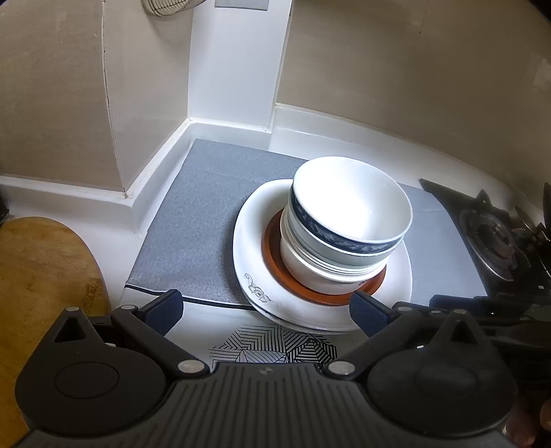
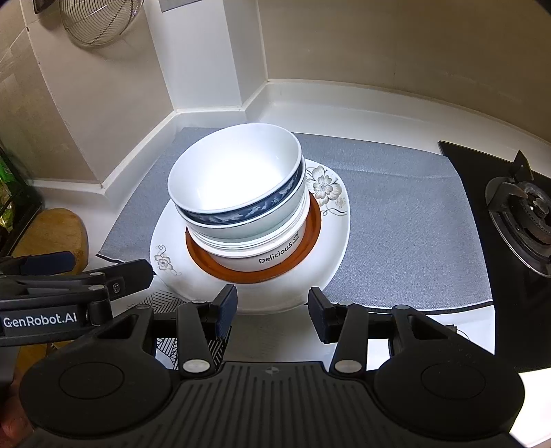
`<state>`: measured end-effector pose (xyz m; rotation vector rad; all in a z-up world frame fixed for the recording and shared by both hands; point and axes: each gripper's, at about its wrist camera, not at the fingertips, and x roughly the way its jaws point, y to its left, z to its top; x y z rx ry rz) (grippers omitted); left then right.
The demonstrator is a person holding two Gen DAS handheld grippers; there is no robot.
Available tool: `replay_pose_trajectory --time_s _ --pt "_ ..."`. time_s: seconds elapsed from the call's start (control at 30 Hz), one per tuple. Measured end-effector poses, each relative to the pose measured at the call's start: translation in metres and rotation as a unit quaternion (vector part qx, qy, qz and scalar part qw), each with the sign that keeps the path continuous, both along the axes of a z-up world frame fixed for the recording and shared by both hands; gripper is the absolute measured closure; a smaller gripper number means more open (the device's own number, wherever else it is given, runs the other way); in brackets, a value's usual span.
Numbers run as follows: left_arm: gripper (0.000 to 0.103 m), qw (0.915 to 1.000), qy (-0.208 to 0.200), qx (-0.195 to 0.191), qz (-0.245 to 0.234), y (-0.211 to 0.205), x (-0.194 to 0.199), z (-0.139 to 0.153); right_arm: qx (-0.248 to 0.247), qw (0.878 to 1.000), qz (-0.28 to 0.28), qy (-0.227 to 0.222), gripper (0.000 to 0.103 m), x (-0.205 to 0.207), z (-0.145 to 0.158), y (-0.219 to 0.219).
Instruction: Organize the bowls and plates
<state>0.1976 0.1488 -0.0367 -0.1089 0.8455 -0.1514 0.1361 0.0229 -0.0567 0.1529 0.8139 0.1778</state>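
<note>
A stack of bowls [image 1: 347,224] [image 2: 237,196] stands on an orange-brown saucer [image 1: 275,255] [image 2: 310,237], which rests on white flowered plates [image 1: 251,241] [image 2: 334,213]. The top bowl is white with a blue patterned band; the bottom one reads "Delicious". The pile sits on a grey mat [image 1: 199,220] [image 2: 396,213]. My left gripper [image 1: 265,310] stands open at the plates' near edge, nothing between its fingers. My right gripper [image 2: 272,310] is also open just short of the plate rim, holding nothing. The left gripper [image 2: 86,272] shows in the right wrist view at the lower left.
A gas hob [image 1: 496,241] [image 2: 523,213] lies to the right of the mat. A wooden board [image 1: 38,275] [image 2: 58,234] lies at the left. White wall trim and a corner column close the back. A wire strainer [image 2: 96,20] hangs on the wall. A line-patterned mat [image 1: 275,348] lies under the grippers.
</note>
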Motion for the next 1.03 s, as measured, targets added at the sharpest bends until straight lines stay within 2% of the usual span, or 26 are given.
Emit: replay_pose_trajectory --time_s 1.03 --pt "0.0 1.0 -0.006 -0.004 0.002 -0.001 0.0002 -0.0022 0.0 1.0 0.0 0.002 0.055 0.0069 -0.0013 0.0029"
